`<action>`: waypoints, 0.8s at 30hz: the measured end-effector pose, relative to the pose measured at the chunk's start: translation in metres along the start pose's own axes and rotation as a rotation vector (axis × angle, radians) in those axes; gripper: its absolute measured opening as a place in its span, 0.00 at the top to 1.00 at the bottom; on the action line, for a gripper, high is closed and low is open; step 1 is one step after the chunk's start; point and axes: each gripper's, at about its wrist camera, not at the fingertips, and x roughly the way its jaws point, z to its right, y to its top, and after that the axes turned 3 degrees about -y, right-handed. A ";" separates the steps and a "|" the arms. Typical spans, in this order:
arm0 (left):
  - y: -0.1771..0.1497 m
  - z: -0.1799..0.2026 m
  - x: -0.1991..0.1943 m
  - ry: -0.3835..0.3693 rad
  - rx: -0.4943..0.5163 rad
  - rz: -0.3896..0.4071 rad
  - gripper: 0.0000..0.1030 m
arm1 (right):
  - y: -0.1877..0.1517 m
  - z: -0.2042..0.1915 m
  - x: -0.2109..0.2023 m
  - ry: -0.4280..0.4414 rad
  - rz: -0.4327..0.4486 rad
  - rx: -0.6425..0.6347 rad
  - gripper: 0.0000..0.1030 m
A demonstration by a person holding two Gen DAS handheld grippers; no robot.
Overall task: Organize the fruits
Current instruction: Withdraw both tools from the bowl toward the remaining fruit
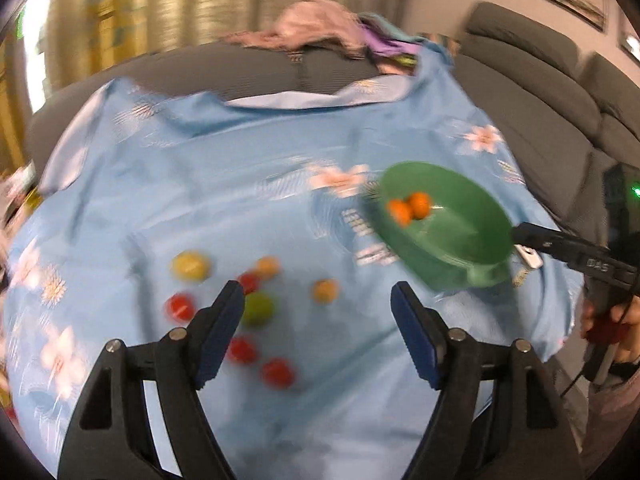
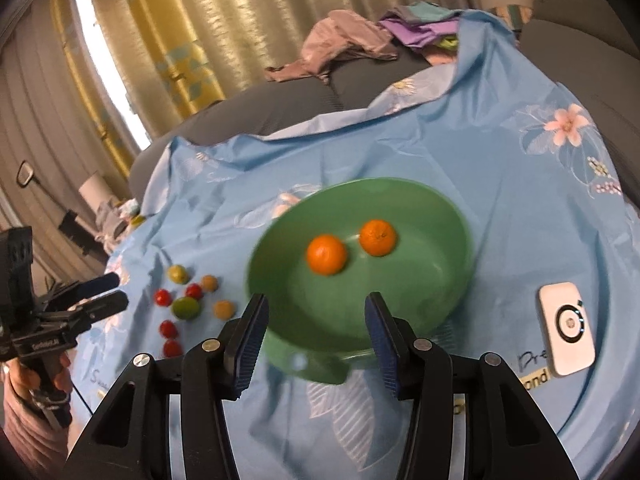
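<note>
Two round orange fruits (image 2: 326, 254) lie in the green plastic bowl (image 2: 448, 264); small loose fruits (image 1: 258, 308) sit on the blue floral cloth (image 1: 160, 184). Left gripper (image 1: 318, 304) jaws spread, empty. Right gripper (image 2: 316, 316) jaws pinch the tilted bowl's rim. Risk: bowl slips; fruits roll.

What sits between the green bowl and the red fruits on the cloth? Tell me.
In the right wrist view, a small orange-yellow fruit lies on the blue cloth between the green bowl and the red fruits; otherwise the cloth there is bare.
</note>
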 end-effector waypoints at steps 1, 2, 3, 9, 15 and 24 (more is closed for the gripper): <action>-0.006 -0.009 -0.006 0.019 -0.021 0.000 0.26 | -0.001 -0.007 0.000 0.014 -0.003 -0.018 0.51; -0.012 -0.017 -0.012 0.036 -0.040 0.000 0.26 | -0.002 -0.012 0.001 0.023 -0.005 -0.029 0.51; -0.020 -0.027 -0.019 0.055 -0.066 -0.003 0.26 | -0.002 -0.018 0.002 0.032 -0.009 -0.043 0.51; -0.054 -0.055 -0.035 0.094 -0.154 -0.033 0.26 | -0.008 -0.054 0.013 0.088 -0.047 -0.117 0.51; -0.071 -0.060 -0.031 0.085 -0.173 -0.061 0.26 | -0.022 -0.086 0.030 0.123 -0.110 -0.191 0.51; -0.076 -0.059 -0.015 0.045 -0.154 -0.078 0.26 | -0.039 -0.121 0.055 0.173 -0.205 -0.272 0.51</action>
